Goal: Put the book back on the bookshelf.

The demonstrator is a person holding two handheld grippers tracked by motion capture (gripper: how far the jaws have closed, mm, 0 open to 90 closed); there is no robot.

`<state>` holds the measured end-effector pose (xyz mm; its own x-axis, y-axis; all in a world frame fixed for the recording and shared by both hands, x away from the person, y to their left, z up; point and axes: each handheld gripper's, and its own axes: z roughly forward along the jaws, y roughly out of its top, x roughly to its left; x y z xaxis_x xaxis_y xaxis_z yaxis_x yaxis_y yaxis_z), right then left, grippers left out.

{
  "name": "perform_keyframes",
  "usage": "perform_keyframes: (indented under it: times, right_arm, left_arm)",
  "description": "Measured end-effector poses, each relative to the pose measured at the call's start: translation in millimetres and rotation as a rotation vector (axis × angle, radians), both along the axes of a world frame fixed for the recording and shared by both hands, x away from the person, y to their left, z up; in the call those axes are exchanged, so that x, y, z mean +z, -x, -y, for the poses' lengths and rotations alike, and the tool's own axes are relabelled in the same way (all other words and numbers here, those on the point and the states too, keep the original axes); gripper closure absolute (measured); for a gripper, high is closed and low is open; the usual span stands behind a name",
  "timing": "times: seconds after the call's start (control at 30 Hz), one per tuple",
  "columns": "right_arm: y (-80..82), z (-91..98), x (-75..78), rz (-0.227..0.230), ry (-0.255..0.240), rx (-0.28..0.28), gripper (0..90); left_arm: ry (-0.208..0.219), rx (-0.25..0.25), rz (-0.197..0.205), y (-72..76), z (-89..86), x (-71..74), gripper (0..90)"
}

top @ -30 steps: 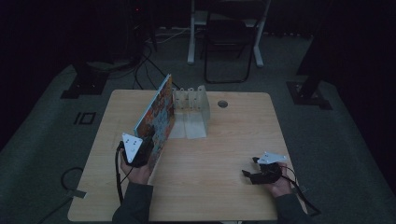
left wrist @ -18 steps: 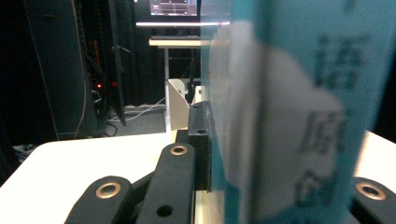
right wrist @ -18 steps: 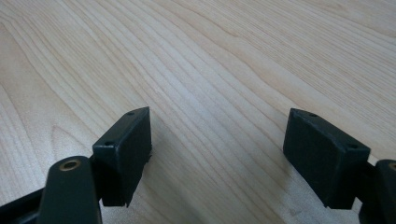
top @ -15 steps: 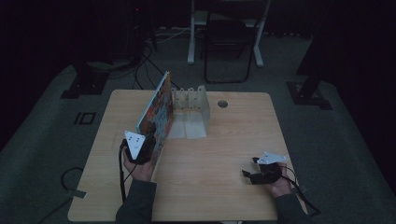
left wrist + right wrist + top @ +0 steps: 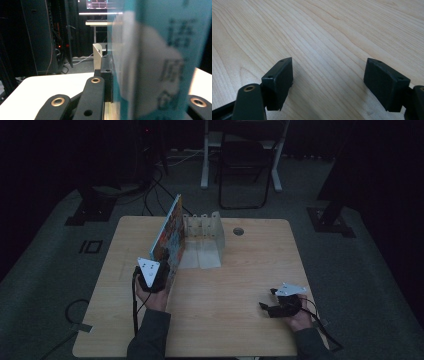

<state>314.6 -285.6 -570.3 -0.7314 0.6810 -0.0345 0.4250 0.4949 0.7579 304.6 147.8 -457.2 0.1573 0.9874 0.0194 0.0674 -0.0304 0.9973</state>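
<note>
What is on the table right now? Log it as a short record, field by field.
held item: picture book, standing on edge, upright
left gripper: shut on the book's near edge
right gripper: open, nothing between the jaws, low over bare wood
rack: pale slotted book stand, just right of the book
table: light wood, round cable hole near the far edge
lighting: dim room, dark surroundings

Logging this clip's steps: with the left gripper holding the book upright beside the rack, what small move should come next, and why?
Probably ease the book sideways toward the white rack: the left gripper is clamped on its near edge, it stands upright just beside the rack, and the right gripper rests open on the table.
</note>
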Motion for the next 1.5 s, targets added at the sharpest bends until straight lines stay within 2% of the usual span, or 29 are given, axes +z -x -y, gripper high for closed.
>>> perform_keyframes:
  times: [0.4, 0.73, 1.13, 1.5]
  right_arm:
    - [0.8, 0.5, 0.0, 0.003, 0.003, 0.0, 22.9]
    - [1.1, 0.7, 0.0, 0.001, 0.004, -0.001, 22.9]
    - [1.1, 0.7, 0.0, 0.002, 0.004, 0.0, 22.9]
    - [1.2, 0.7, 0.0, 0.003, 0.004, 0.0, 23.0]
  left_arm:
    - [-0.007, 0.018, 0.005, -7.4, 7.1, -0.5, 81.2]
    - [0.002, 0.035, 0.008, -10.4, 6.9, -1.4, 81.2]
    - [-0.006, 0.044, 0.016, -13.2, 9.4, -2.8, 81.2]
    - [0.01, 0.053, 0.023, -15.5, 8.2, -5.3, 81.2]
